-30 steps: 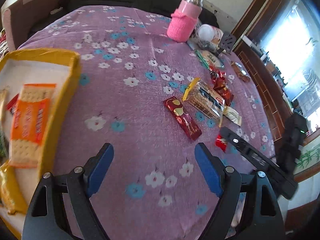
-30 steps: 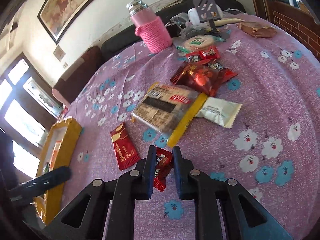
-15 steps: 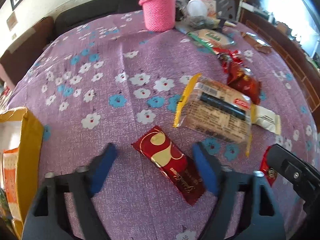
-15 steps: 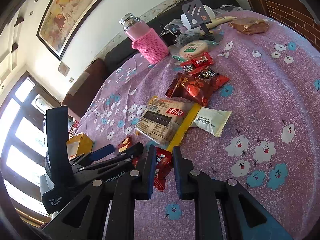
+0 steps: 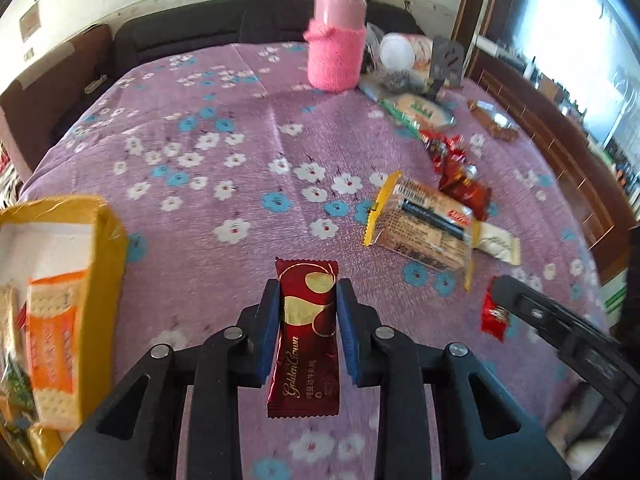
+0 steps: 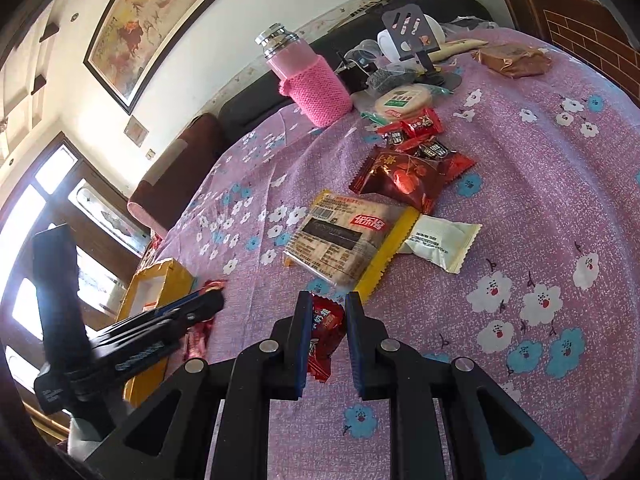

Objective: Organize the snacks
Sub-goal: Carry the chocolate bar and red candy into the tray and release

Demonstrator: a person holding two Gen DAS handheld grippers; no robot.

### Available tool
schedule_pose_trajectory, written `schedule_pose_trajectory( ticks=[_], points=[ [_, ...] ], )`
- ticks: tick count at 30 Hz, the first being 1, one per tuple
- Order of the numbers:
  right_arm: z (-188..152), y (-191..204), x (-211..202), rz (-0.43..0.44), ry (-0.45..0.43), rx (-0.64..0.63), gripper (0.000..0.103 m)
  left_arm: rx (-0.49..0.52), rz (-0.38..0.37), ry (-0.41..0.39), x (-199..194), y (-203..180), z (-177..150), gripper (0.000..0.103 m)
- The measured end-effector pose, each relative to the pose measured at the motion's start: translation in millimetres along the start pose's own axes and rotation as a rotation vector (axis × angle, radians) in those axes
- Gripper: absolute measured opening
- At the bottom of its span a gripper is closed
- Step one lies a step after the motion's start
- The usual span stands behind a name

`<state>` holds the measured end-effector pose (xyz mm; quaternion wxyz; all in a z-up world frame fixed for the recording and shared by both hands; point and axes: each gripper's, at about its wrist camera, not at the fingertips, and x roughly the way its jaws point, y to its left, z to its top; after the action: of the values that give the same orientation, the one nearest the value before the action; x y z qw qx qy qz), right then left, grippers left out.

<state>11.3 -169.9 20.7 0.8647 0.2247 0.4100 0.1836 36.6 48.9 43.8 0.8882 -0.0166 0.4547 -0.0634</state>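
My left gripper [image 5: 307,292] is shut on a dark red Golden Crown wafer bar [image 5: 307,332], held lengthwise between the blue pads. The yellow box [image 5: 102,248] with an orange cracker pack [image 5: 52,344] inside is at the left. My right gripper [image 6: 328,306] is shut on a small red candy packet [image 6: 324,332] just above the purple floral cloth. In the right wrist view the left gripper [image 6: 192,308] shows at the left beside the yellow box [image 6: 160,280].
A clear cracker pack with yellow ends [image 6: 344,240], a white sachet [image 6: 440,240], red snack bags [image 6: 408,176] and a round rice cake pack [image 6: 404,100] lie ahead. A pink knit-sleeved bottle [image 6: 308,80] and a phone stand [image 6: 412,32] stand at the back.
My left gripper swung from the box to the wafer bar and shut on it. My right gripper keeps holding the candy packet, raised slightly.
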Motion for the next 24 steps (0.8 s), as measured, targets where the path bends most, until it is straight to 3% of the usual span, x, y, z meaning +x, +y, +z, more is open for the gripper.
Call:
schedule_pose_trajectory(
  ticks=[6, 12, 16, 19, 24],
  points=[
    [-1.0, 6.2, -2.8, 0.08, -0.015, -0.014, 0.017, -0.075, -0.015, -0.067, -58.1, 37.2, -15.4, 0.025],
    [-9.3, 20.0, -2.3, 0.066, -0.034, -0.07, 0.017, -0.218, 0.032, -0.149, -114.8, 106.8, -48.7, 0.025],
    [-15.5, 35.2, 1.0, 0.058, -0.006, -0.067, 0.017, -0.34, 0.059, -0.159, -132.2, 156.2, -80.1, 0.025],
    [-24.0, 65.0, -3.3, 0.121, 0.036, -0.072, 0.017, -0.402, 0.089, -0.125, -129.9, 183.6, -102.9, 0.026],
    [-40.3, 153.8, 2.0, 0.232, 0.126, -0.204, 0.017, -0.429, 0.048, -0.062, -112.8, 189.2, -126.4, 0.026]
  ],
)
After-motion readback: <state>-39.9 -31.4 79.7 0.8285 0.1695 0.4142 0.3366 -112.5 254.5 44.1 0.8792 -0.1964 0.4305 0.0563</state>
